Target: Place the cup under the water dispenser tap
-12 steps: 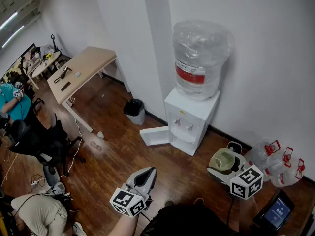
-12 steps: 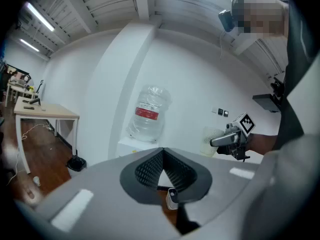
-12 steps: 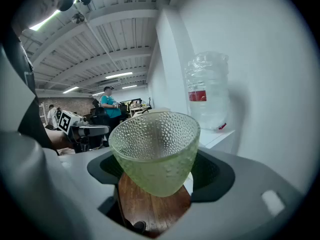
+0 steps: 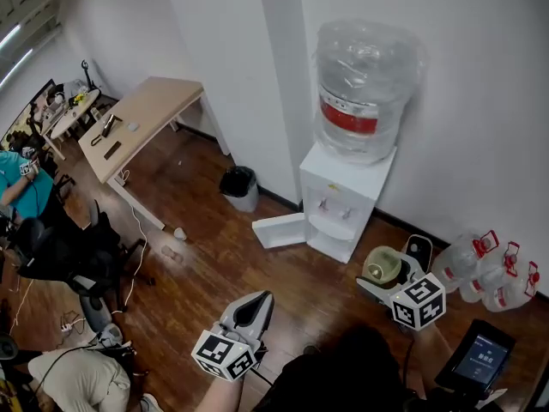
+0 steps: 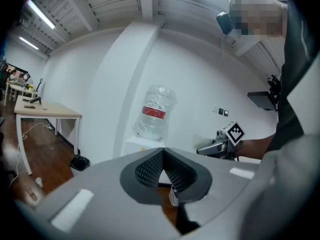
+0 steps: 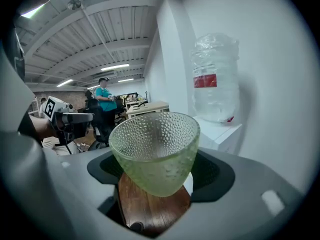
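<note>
Pale green dimpled glass cup (image 6: 155, 151), empty, upright with its mouth up, clamped between the jaws of the right gripper (image 6: 158, 170), held to the right of the white water dispenser (image 4: 347, 200), apart from its two taps (image 4: 334, 210), big clear bottle (image 4: 367, 84) on top.

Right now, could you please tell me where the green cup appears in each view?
Head view: cup at lower right.
Left gripper view: small and pale, right of centre.
Right gripper view: centre, clamped in the right tongs.
Shared landmark: the water bottle, visible in all three.
</note>
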`<state>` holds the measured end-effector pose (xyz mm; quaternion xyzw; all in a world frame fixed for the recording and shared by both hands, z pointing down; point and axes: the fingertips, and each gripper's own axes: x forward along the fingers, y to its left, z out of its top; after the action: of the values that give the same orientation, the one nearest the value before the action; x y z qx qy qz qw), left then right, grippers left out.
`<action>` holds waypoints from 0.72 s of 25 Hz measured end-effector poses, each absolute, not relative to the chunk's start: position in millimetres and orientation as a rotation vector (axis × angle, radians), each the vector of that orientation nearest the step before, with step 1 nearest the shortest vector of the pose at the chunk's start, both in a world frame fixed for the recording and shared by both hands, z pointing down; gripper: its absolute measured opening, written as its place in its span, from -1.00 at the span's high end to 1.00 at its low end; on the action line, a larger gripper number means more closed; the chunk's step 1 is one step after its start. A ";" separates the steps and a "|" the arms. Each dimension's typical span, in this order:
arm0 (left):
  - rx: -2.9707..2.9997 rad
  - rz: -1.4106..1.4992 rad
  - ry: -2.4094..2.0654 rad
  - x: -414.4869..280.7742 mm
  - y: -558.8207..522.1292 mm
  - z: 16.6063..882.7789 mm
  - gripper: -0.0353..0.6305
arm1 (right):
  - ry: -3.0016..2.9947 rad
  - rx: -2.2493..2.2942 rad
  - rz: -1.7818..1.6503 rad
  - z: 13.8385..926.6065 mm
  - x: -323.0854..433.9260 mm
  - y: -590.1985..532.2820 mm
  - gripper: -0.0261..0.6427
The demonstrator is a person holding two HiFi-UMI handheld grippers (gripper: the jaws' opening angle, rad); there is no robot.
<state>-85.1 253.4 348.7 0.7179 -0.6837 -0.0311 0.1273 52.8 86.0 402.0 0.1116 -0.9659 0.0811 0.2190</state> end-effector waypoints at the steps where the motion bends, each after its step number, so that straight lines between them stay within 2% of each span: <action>1: 2.083 -0.089 -1.985 -89.4 253.5 351.9 0.89 | -2.674 0.320 0.242 407.7 48.0 84.5 -0.22; 12: 2.065 -0.001 -1.886 -126.6 174.1 386.2 0.89 | -2.590 0.403 0.303 499.8 6.0 1.7 -0.22; 18: 2.167 0.197 -1.763 -150.4 97.1 386.5 0.89 | -2.566 0.461 0.369 552.2 -20.5 -49.5 -0.22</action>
<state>-150.4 97.1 386.5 0.7625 -0.6204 0.0694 0.1699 -20.5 -49.5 552.2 0.1696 -0.9432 0.1358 0.2515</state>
